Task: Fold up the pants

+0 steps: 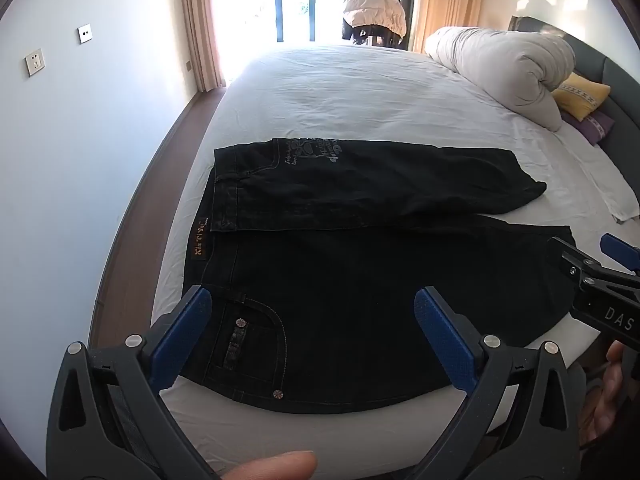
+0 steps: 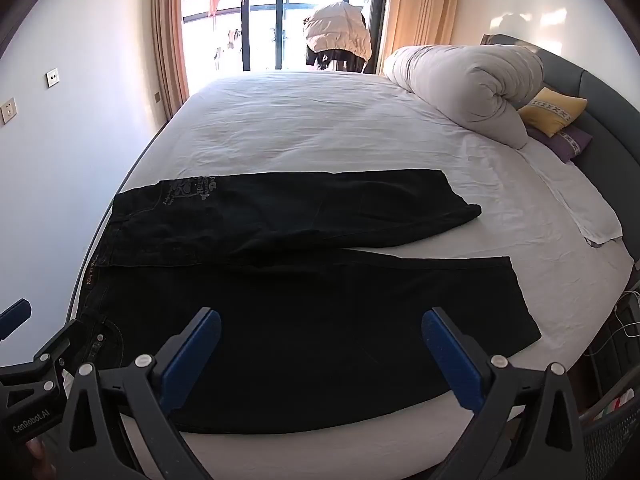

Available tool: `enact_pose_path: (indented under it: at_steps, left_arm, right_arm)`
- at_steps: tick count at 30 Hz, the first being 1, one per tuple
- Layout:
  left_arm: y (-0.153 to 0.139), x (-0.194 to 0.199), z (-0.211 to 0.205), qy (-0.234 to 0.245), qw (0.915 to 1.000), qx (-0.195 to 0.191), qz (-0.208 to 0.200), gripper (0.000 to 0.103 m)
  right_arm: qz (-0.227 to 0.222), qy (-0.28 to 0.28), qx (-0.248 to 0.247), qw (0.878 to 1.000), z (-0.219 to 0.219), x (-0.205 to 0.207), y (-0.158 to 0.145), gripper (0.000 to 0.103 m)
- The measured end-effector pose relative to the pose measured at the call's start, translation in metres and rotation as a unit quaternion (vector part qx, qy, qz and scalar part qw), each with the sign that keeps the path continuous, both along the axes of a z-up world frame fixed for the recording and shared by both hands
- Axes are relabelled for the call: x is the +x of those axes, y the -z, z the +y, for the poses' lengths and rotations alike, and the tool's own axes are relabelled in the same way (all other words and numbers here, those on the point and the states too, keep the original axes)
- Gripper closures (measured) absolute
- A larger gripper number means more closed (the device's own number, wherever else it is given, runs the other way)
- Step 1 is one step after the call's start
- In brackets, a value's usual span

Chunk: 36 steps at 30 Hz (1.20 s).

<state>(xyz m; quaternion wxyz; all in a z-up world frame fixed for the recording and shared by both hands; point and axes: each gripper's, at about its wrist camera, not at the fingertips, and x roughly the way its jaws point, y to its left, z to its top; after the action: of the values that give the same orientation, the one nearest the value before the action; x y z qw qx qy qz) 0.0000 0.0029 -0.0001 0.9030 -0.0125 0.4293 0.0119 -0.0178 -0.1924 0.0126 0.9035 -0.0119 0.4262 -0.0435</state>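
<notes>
Black jeans lie spread flat on the white bed, waistband to the left and both legs running to the right. The far leg ends shorter than the near one. My left gripper hovers open above the near waist pocket, its blue pads wide apart with nothing between them. Over the near leg, my right gripper is open too and holds nothing. Each gripper shows at the edge of the other's view.
A rolled white duvet and a yellow pillow lie at the bed's right end by the grey headboard. A folded white cloth lies right of the legs. Behind the bed is a balcony door with a jacket.
</notes>
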Motion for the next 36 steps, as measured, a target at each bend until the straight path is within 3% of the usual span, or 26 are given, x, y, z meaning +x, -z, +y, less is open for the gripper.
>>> enact_pose_path:
  at_steps: [36]
  left_arm:
    - [0.009,0.004,-0.002,0.000,1.0000,0.000,0.005,0.000]
  right_arm:
    - [0.004,-0.002,0.002,1.000,0.007,-0.007,0.006,0.000]
